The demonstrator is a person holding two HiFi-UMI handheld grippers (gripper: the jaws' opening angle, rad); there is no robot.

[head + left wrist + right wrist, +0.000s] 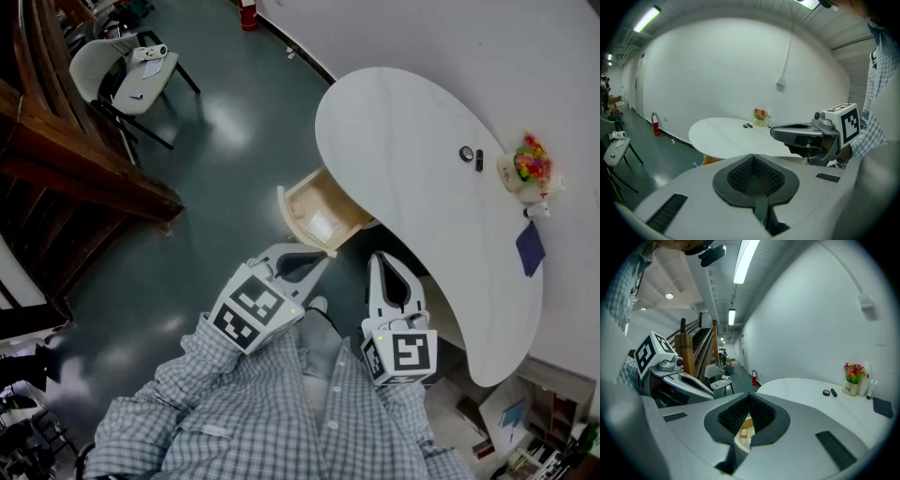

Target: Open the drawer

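The wooden drawer (pixel 319 217) stands pulled out from under the white table (pixel 412 141), and a pale sheet lies inside it. My left gripper (pixel 322 262) hovers just short of the drawer's near corner, shut, with nothing in it. My right gripper (pixel 380 258) hangs beside it near the table's edge, also shut and holding nothing. In the left gripper view the jaws (pixel 753 157) meet, and the right gripper (pixel 797 133) shows to the side. In the right gripper view a strip of the drawer (pixel 744 432) shows behind the closed jaws.
On the table's far side lie a tape roll (pixel 466 154), a pot of flowers (pixel 530 164) and a blue cloth (pixel 530 248). A white chair (pixel 122 70) and a wooden staircase (pixel 56 159) stand to the left across the dark floor.
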